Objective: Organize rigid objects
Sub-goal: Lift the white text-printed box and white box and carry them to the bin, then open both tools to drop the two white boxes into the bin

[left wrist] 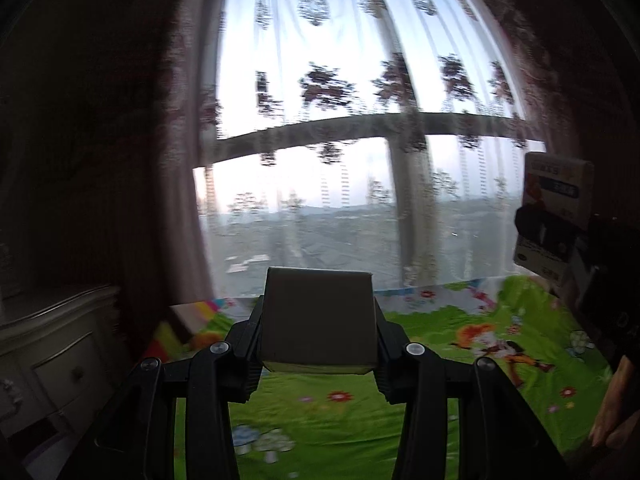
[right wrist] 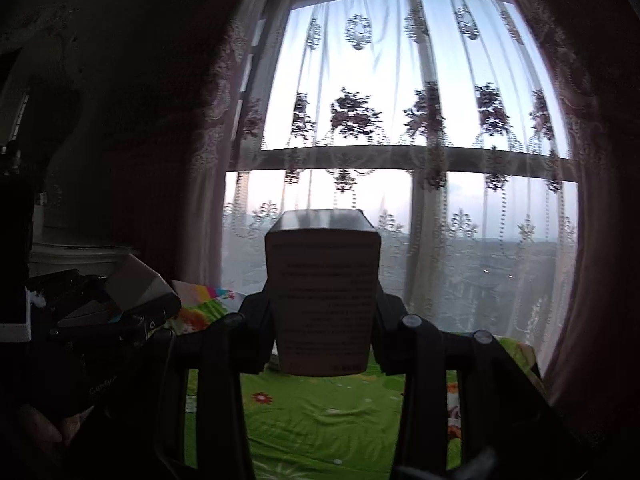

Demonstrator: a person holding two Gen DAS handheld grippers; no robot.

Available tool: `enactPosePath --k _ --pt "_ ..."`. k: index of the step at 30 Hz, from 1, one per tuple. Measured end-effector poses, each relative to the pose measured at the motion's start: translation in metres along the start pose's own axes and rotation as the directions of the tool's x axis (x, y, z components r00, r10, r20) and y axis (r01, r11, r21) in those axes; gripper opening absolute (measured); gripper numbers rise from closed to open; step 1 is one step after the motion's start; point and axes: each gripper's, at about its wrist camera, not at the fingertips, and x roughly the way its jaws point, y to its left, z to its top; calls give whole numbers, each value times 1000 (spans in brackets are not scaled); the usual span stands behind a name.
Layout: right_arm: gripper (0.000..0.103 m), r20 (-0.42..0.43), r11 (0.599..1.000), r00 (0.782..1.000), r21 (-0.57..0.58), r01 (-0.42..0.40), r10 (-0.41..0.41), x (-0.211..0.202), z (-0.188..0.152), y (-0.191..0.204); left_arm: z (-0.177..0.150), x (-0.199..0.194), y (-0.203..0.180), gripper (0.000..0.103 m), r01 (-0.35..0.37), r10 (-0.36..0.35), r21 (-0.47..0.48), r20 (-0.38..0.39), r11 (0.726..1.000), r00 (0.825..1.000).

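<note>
Grip was confirmed on both tools: the left gripper (left wrist: 318,354) was closed narrowly on a plain grey box (left wrist: 318,320), clamped at its two sides, and the right gripper (right wrist: 324,332) was closed likewise on a taller printed box (right wrist: 323,304), with lines of small text turned toward the camera. Both boxes were held clear above the bed cover (left wrist: 440,360).

In the left wrist view, the printed box was seen at the right edge from its front, where a coloured label was shown that the right wrist view did not give; part of a hand (left wrist: 612,408) was seen below it. In the right wrist view, the grey box was seen at the left edge, tilted in its dark jaws. No container could be made out in either view.

Beneath the grippers, a bright green cover printed with flowers and cartoon figures was spread. A pale chest of drawers (left wrist: 60,360) was shown only by the left wrist view, at the lower left. Beyond, a large window (right wrist: 400,160) was hung with a lace curtain (right wrist: 420,120) of floral pattern, flanked by dark walls.
</note>
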Motion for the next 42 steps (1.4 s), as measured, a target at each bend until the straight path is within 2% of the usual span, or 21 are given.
enactPosePath --k 6,9,13,18,21,23,25,29,36,38,42 --pt "43 -7 985 987 -51 -162 162 0 -1 44 -12 -17 41 45 -105 105 -28 -24 994 994" --pt "43 -40 964 966 -62 -257 255 4 -4 68 -20 -23 58 45 -146 143 -41 -56 989 988" --pt "43 -89 926 926 -60 -372 366 13 -6 97 -29 -34 80 45 -197 192 -53 -85 979 978" --pt "43 -85 889 891 -76 -451 445 12 -1 129 -43 -54 115 45 -300 291 -79 -114 951 950" --pt "43 -104 845 848 -79 -528 520 13 -1 152 -51 -61 134 45 -354 340 -79 -148 932 929" --pt "43 -142 802 804 -83 -591 577 17 -1 171 -57 -65 148 45 -372 349 -102 -188 923 918" --pt "43 -167 764 766 -90 -639 621 19 -3 189 -66 -70 161 45 -402 367 -124 -232 907 901" --pt "43 -220 703 703 -91 -705 676 24 -9 218 -86 -79 188 45 -465 404 -155 -311 872 860" --pt "43 -328 621 602 -55 -782 728 32 -26 255 -117 -92 222 45 -544 434 -188 -420 818 797" --pt "43 -377 591 560 -41 -806 737 36 -31 268 -128 -96 232 45 -564 430 -211 -456 798 779" --pt "43 -453 546 485 6 -838 749 44 -44 289 -143 -97 243 45 -585 410 -226 -522 779 748"
